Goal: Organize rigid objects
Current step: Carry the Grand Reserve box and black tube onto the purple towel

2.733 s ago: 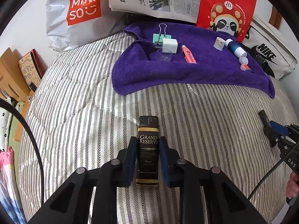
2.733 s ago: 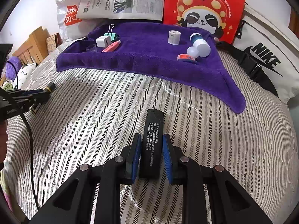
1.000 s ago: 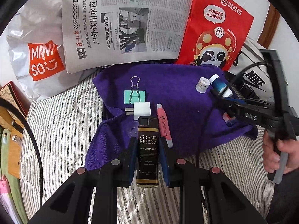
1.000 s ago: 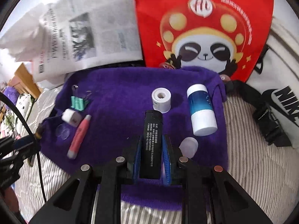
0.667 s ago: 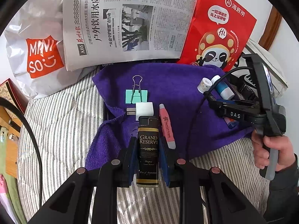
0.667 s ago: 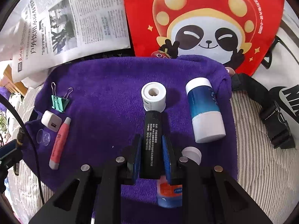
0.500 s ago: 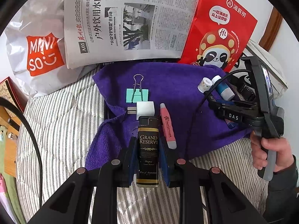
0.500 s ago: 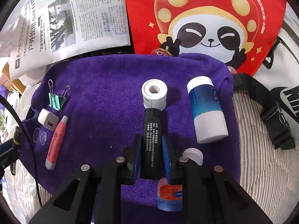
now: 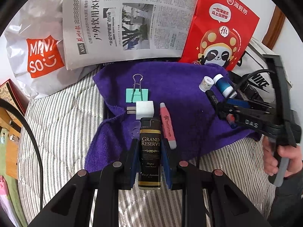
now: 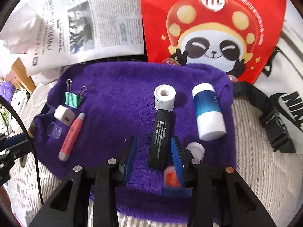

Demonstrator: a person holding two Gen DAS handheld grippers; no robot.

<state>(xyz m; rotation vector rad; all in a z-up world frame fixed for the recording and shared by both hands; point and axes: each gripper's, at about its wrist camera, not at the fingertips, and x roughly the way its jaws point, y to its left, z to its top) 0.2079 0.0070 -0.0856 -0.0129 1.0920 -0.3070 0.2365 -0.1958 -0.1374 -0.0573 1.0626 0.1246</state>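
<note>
In the left wrist view my left gripper (image 9: 149, 143) is shut on a black "Grand Reserve" lighter (image 9: 150, 151), held over the near edge of the purple towel (image 9: 185, 98). Just beyond it lie a white charger plug (image 9: 144, 110), a green binder clip (image 9: 136, 94) and a pink tube (image 9: 167, 125). In the right wrist view my right gripper (image 10: 153, 149) has its jaws opening. A plain black lighter (image 10: 160, 138) lies on the towel (image 10: 117, 87) between them, with both pads off it. Its far end touches a white roll (image 10: 164, 97).
A blue-and-white bottle (image 10: 208, 111), a white cap (image 10: 196, 149) and a small orange-lidded jar (image 10: 171, 178) lie right of the black lighter. A clear suction cup (image 10: 54, 130) sits at the towel's left. Newspaper (image 9: 130, 19), a red panda bag (image 9: 221, 30) and a Nike bag (image 10: 289, 102) border the striped bedding (image 9: 62, 124).
The right jaws have parted and the black lighter now rests on the towel against the white roll. The left gripper and its lighter have stayed put.
</note>
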